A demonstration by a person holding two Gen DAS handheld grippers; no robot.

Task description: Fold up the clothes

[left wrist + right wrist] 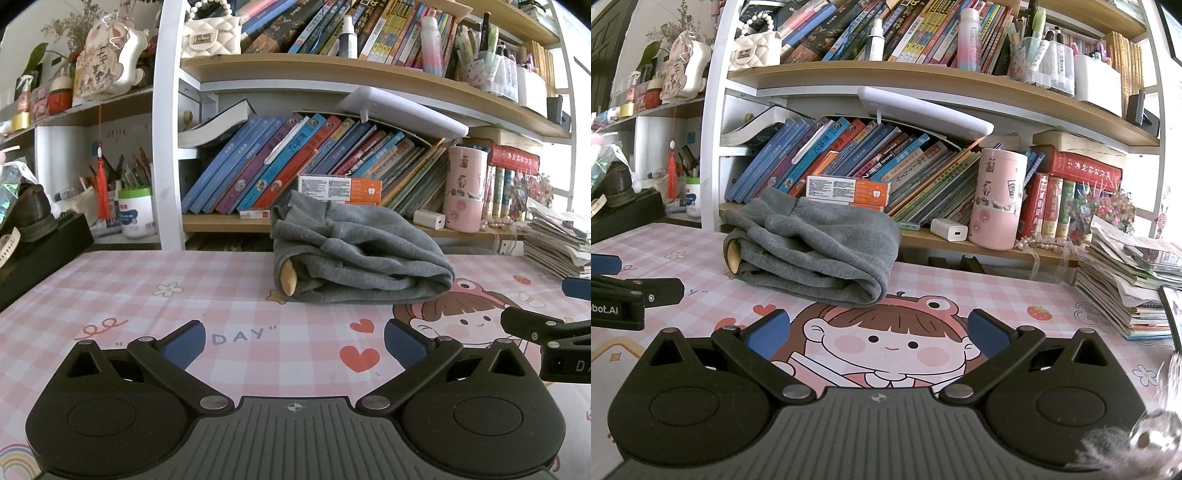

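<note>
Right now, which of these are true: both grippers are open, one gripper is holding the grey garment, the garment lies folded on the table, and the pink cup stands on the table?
1. Both the left gripper and the right gripper are open. True.
2. One gripper holds the grey garment. False: neither touches it.
3. The garment lies folded on the table. True.
4. The pink cup stands on the table. False: it stands on the shelf behind.

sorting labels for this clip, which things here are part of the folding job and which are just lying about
Part of the job:
grey garment, lying folded on the table
left gripper, open
right gripper, open

Just lying about:
pink cup
white charger
orange box
paper stack
books
</note>
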